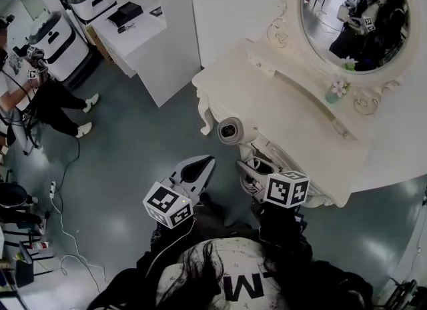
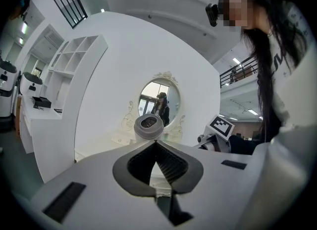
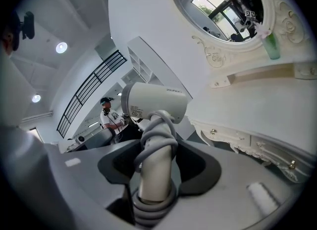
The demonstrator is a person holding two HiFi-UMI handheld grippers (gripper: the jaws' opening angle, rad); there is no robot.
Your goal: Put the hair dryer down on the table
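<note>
Right gripper (image 3: 157,168) clamps hair dryer (image 3: 153,101); its print (image 3: 174,91) unreadable.

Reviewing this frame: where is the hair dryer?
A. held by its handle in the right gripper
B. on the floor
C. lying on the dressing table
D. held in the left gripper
A: in the right gripper view the right gripper has its jaws clamped on the cord-wrapped handle of the hair dryer, while the left gripper is shut with nothing in it.
</note>
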